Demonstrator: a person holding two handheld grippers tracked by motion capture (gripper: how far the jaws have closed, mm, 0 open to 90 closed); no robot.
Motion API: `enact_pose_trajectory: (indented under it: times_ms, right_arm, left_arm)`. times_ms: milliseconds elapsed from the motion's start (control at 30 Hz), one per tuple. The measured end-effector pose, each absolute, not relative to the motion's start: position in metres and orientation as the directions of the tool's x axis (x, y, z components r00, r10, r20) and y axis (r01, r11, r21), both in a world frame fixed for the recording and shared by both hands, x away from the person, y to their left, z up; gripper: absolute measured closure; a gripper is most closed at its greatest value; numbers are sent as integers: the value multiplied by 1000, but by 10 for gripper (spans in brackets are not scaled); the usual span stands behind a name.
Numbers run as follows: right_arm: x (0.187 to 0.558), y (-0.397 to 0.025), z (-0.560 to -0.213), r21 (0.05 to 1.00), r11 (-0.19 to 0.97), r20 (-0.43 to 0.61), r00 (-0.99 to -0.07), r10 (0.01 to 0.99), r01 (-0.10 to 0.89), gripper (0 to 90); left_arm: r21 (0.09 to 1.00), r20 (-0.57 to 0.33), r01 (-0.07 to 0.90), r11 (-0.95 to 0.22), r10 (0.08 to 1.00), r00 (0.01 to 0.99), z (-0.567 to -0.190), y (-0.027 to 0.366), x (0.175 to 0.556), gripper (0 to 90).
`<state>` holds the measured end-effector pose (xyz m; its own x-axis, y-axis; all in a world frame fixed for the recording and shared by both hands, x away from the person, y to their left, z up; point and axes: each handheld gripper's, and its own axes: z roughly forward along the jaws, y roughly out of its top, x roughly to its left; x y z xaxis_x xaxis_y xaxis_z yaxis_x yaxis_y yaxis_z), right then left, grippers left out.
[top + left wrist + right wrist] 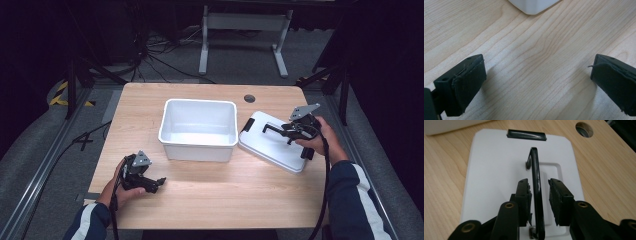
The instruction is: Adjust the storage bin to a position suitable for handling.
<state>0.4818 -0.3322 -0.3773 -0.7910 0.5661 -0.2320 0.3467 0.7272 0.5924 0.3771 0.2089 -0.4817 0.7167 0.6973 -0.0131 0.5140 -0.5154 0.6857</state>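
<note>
the right gripper [538,202] sits low over the white lid [494,170], its jaws partly open around the lid's black handle [535,177]; the left pad looks to touch the bar, the right pad stands just apart. the lid lies flat near the counter's right edge, just beside the white tub [198,129] at the counter's middle. the right gripper view also shows a black latch [526,134] and a cable hole [584,129]. the left gripper [537,82] is wide open and empty over bare counter [536,55] near the front left corner.
</note>
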Motion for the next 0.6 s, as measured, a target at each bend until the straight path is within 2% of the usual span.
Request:
enact_pose_trajectory:
  times_ms: [600]
  right_arm:
    - [470, -322, -365, 610, 711, -233, -779, 582, 349, 562]
  left_arm:
    - [688, -11, 510, -516, 696, 718, -482, 209, 378, 6]
